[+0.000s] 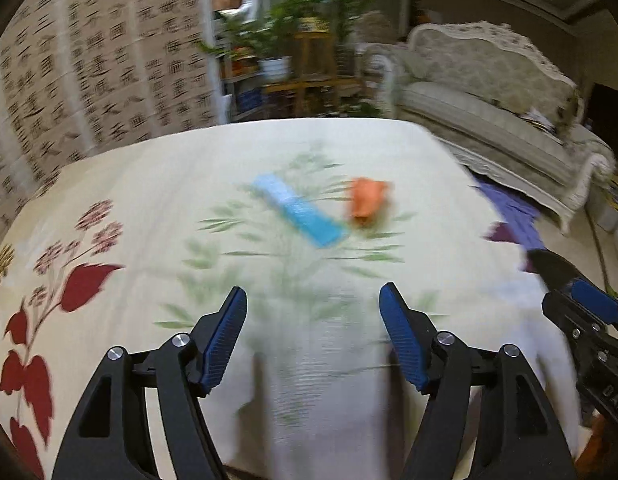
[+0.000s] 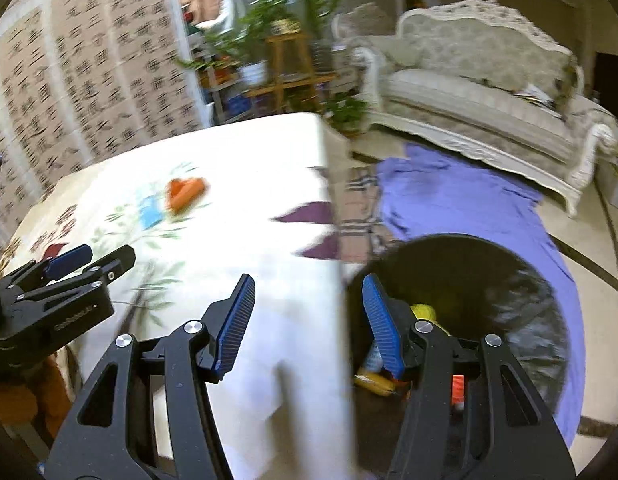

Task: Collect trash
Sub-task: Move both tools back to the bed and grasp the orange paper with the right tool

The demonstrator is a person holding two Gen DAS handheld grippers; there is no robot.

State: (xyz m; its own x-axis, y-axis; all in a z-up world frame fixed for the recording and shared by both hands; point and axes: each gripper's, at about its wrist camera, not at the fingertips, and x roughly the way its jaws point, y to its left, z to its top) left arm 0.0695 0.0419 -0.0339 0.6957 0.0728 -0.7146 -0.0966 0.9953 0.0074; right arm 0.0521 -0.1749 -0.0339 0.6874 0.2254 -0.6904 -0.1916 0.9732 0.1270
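My left claw (image 1: 313,304) hangs open and empty over the near edge of the bench (image 1: 149,184); my right claw (image 2: 309,292), open too, sits above the black bin (image 2: 509,280) beside it, wrappers already inside. Farther across the cloth lie a blue wrapper (image 1: 299,210) and an orange crumpled scrap (image 1: 367,200), just beside each other. I should reach forward, straddle one piece only, and close low

Floral tablecloth (image 1: 149,208), ornate sofa (image 1: 481,92), potted plants (image 1: 293,24), purple cloth (image 2: 461,200)
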